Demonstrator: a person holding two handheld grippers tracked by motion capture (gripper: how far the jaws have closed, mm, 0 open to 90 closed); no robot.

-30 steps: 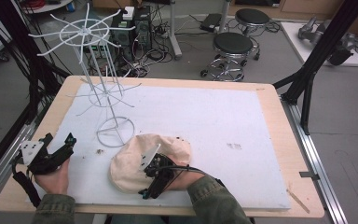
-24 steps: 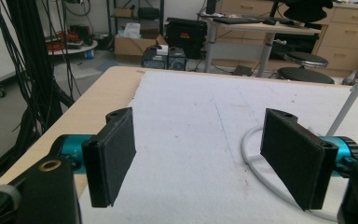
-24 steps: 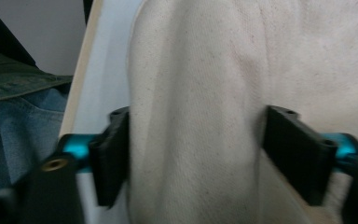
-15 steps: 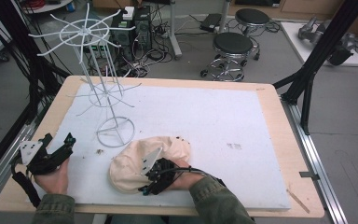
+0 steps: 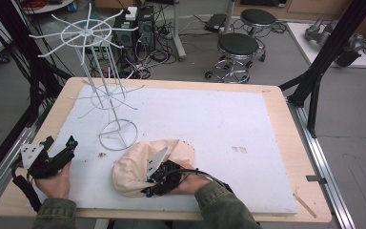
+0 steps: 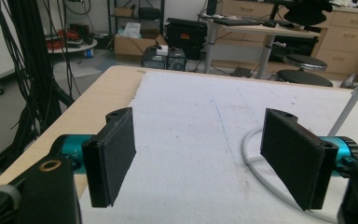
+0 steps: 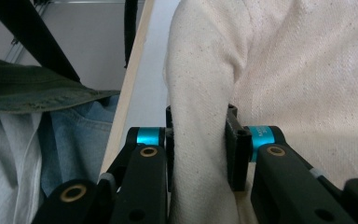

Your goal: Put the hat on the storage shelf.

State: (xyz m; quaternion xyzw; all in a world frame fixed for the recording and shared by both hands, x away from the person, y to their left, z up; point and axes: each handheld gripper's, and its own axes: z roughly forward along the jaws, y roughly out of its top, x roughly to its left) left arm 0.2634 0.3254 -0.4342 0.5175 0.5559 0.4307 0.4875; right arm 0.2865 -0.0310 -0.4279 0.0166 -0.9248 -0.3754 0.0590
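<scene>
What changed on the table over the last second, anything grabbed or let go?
The right gripper slid a little toward the near edge, dragging the cream fabric hat into a tighter bunch. Its jaws are clamped on a fold of the hat. Nothing let go. The left gripper stayed open at the left edge; the white wire rack did not move.

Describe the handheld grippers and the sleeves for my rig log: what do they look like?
Both the left gripper and right gripper are black, with flat rectangular black pads, teal collars and brass-coloured bolts. A grey plate tops each; black cables trail. Sleeves are olive green.
</scene>
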